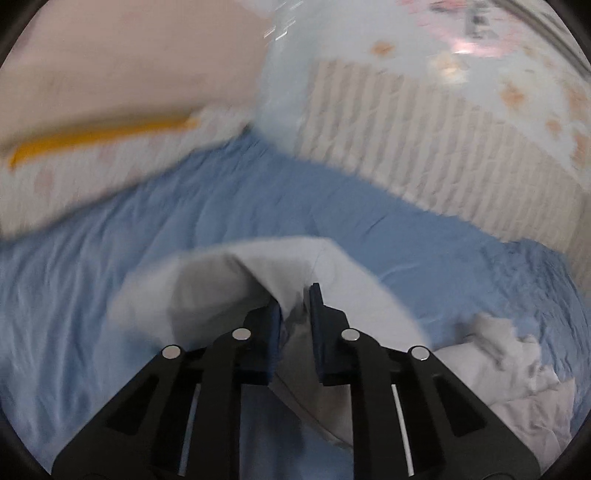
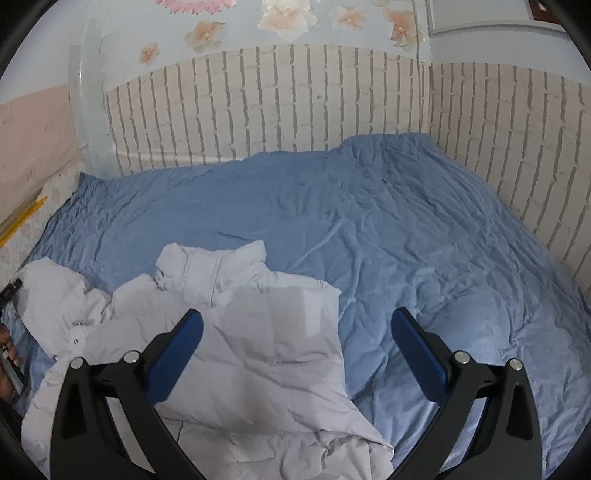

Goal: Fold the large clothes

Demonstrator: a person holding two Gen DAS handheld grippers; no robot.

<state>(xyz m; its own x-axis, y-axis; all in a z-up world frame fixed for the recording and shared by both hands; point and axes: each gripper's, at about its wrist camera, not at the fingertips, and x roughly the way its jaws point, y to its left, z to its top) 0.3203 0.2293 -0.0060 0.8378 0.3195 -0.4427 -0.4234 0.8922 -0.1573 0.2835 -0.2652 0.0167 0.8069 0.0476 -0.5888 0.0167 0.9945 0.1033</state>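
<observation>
Left gripper (image 1: 295, 306) pinches the pale jacket (image 2: 255, 332), apparently a sleeve; right gripper (image 2: 297, 347) spread above the blue bedspread (image 2: 406, 221).

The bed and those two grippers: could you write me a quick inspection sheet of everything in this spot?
Surface: blue bedspread, wrinkled, covering the bed.
Job's things: pale grey jacket, rumpled, collar towards the wall.
Clutter: yellow strip at the bed's left edge, blurred.
Grippers: left gripper shut on a fold of the jacket; right gripper open, above the jacket, holding nothing.
Cables: nothing seen.
Surroundings: brick-pattern panel behind the bed, flower decals above it.
</observation>
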